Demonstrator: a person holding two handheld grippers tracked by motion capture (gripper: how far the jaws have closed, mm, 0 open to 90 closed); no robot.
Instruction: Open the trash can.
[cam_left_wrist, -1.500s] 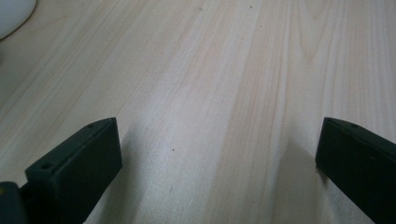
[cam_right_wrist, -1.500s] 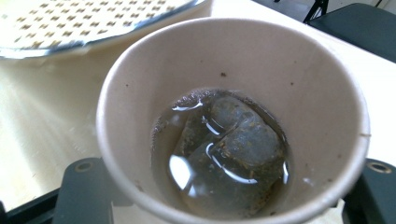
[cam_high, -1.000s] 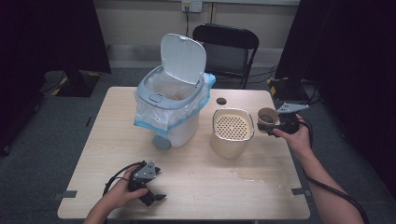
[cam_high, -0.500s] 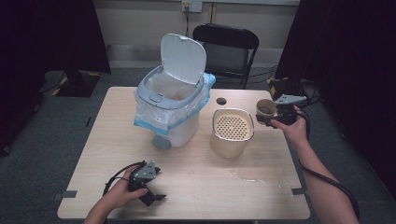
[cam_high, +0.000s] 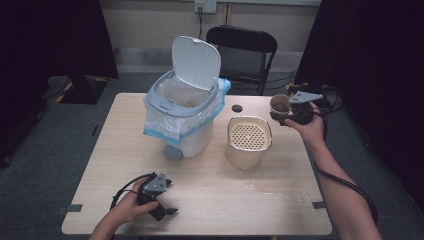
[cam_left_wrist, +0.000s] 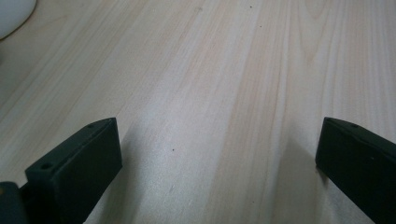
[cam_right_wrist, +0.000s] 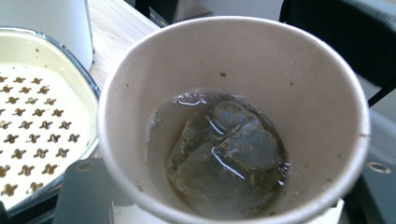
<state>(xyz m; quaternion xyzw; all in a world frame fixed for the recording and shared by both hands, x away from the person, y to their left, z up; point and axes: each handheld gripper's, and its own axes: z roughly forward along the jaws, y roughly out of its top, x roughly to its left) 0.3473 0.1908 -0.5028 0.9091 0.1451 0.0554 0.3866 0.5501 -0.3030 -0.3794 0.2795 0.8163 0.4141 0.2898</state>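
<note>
Right gripper (cam_high: 281, 116) clamped on a paper cup (cam_high: 279, 104), held in the air off the right rear corner of the worktop (cam_high: 210, 210), upright or nearly so. In the right gripper view the cup (cam_right_wrist: 233, 121) sits between the two black jaws; inside it a shallow pool of brownish liquid with soaked tea bags (cam_right_wrist: 224, 158) at the bottom.

Just left of the cup, on the worktop: a cream container with a perforated strainer lid (cam_high: 249, 141), nearest neighbour and directly between the cup and the bin. Same strainer lid (cam_right_wrist: 28, 116) at the left edge of the right gripper view, close below the cup's rim.

Further left: a white pedal bin (cam_high: 184, 120), lid tipped up and open, lined with a blue-edged plastic bag. Small dark round thing (cam_high: 237, 108) on the worktop behind the strainer container. Wet patch (cam_high: 272, 186) on the wood in front of it. Black chair (cam_high: 242, 50) behind the worktop.

Left gripper (cam_high: 162, 210) rests low at the front edge of the worktop, well apart from everything else; jaws spread wide over bare wood (cam_left_wrist: 210, 93), nothing between them.
</note>
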